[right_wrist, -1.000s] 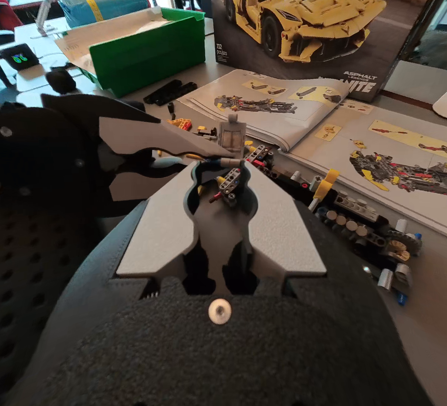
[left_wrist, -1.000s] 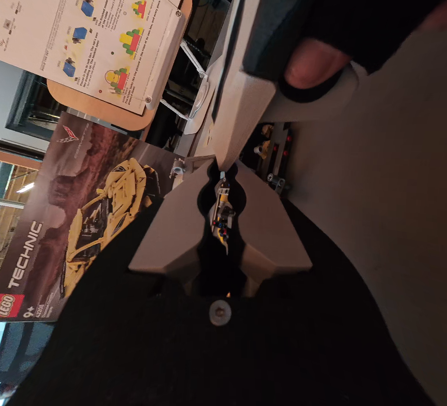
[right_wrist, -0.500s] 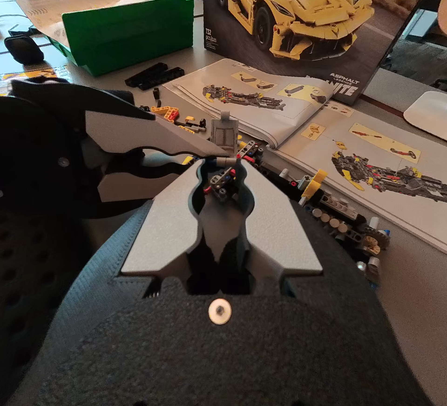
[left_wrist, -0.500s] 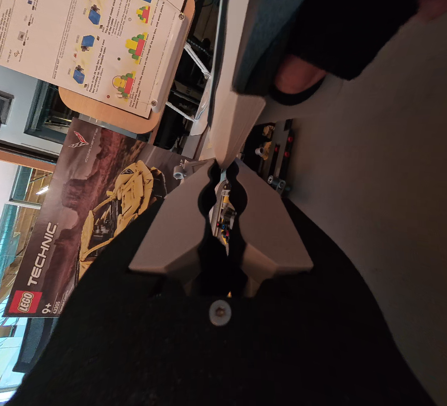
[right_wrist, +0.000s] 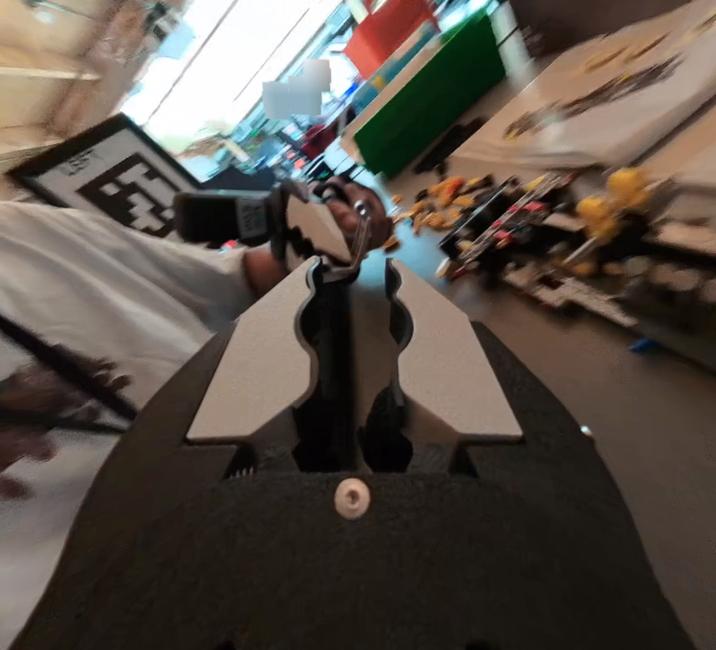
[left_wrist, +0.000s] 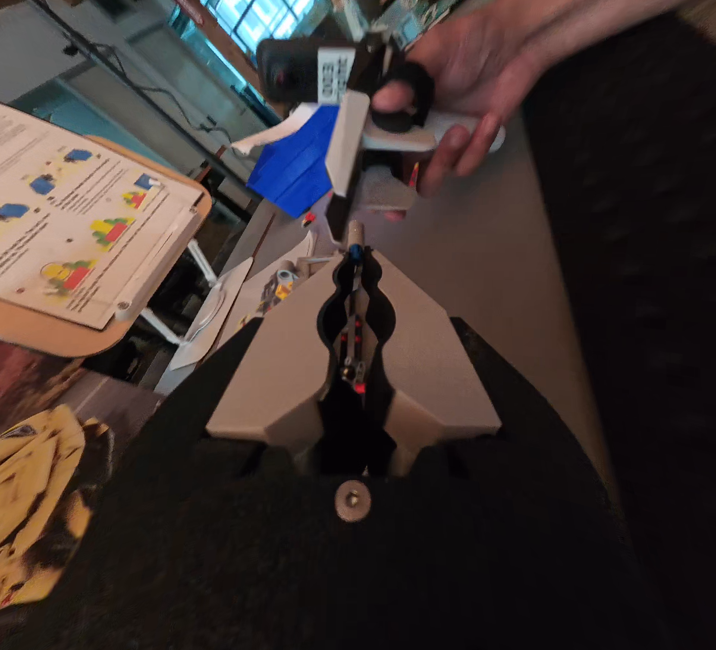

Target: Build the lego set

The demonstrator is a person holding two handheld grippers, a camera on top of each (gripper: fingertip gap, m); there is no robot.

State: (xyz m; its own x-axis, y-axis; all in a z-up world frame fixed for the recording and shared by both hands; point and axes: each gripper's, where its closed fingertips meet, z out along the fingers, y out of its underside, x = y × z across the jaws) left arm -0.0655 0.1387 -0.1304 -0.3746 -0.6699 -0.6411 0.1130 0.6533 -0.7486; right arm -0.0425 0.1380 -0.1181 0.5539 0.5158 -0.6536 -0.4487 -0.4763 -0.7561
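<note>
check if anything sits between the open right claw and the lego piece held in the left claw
Nothing visible does. The right claw is open and empty, and the lego piece clamped in the left claw juts towards it with only open air between them.

Your right gripper [right_wrist: 353, 267] now has its grey fingers [right_wrist: 271, 352] spread with nothing between them and sits back from the slim grey lego subassembly with red pins [left_wrist: 354, 325], which your left gripper [left_wrist: 355, 255] alone clamps, lifted off the tabletop [left_wrist: 484, 243].
</note>
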